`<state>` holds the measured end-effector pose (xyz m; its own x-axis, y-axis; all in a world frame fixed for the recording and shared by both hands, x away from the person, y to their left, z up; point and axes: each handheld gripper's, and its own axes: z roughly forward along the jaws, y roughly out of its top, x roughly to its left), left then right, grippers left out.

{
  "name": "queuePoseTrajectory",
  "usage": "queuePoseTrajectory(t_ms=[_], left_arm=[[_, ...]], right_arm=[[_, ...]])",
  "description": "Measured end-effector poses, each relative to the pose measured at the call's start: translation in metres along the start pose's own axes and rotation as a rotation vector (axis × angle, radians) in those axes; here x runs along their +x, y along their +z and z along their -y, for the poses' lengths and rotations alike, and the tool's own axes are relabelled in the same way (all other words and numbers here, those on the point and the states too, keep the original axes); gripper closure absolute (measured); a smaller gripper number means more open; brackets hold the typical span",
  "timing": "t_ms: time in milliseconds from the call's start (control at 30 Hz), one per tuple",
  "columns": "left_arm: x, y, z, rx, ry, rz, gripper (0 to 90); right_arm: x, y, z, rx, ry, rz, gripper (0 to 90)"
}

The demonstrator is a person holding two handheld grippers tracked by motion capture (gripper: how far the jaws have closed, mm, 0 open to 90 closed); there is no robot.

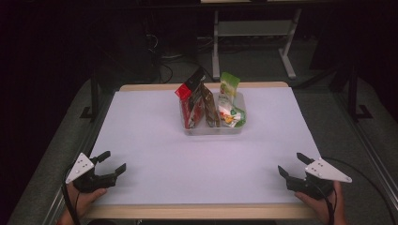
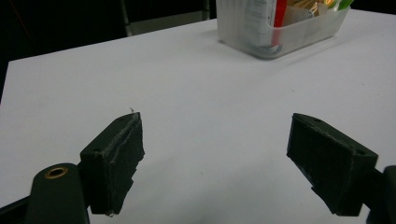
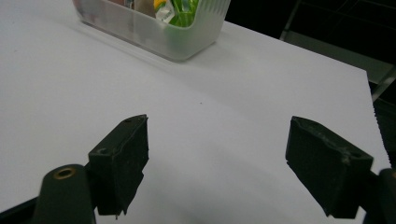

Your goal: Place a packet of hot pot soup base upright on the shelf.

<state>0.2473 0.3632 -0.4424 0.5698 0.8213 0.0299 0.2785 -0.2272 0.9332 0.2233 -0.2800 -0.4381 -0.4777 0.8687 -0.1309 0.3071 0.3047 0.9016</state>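
A clear plastic bin stands at the middle back of the white table top, with snack packets upright in it: a red packet, a dark brown one and a green and white one. My left gripper rests at the front left corner, open, nothing between its jaws. My right gripper rests at the front right corner, also open and empty. In the left gripper view the bin lies far ahead to the right; in the right gripper view the bin lies ahead to the left.
The white table top has a wooden edge along front and back. Beyond it is a dark floor with cables and a white desk frame. A hand holds each gripper at the front edge.
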Motion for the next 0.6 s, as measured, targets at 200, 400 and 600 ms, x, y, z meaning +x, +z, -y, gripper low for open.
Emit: queuePoseTrajectory(t_ms=[200,400,600], left_arm=[[-0.0014,0.0030,0.0000,0.010,0.007,-0.001,17.7],[-0.0036,0.0042,-0.0010,0.019,0.028,-0.006,17.7],[-0.0030,0.0042,-0.0023,0.017,0.026,-0.018,17.7]], right_arm=[[0.0020,0.0017,0.0010,0.007,-0.009,-0.009,20.6],[0.0016,0.0032,0.0022,0.012,-0.006,-0.014,20.6],[0.0029,0.0041,0.0021,0.016,-0.009,-0.022,20.8]])
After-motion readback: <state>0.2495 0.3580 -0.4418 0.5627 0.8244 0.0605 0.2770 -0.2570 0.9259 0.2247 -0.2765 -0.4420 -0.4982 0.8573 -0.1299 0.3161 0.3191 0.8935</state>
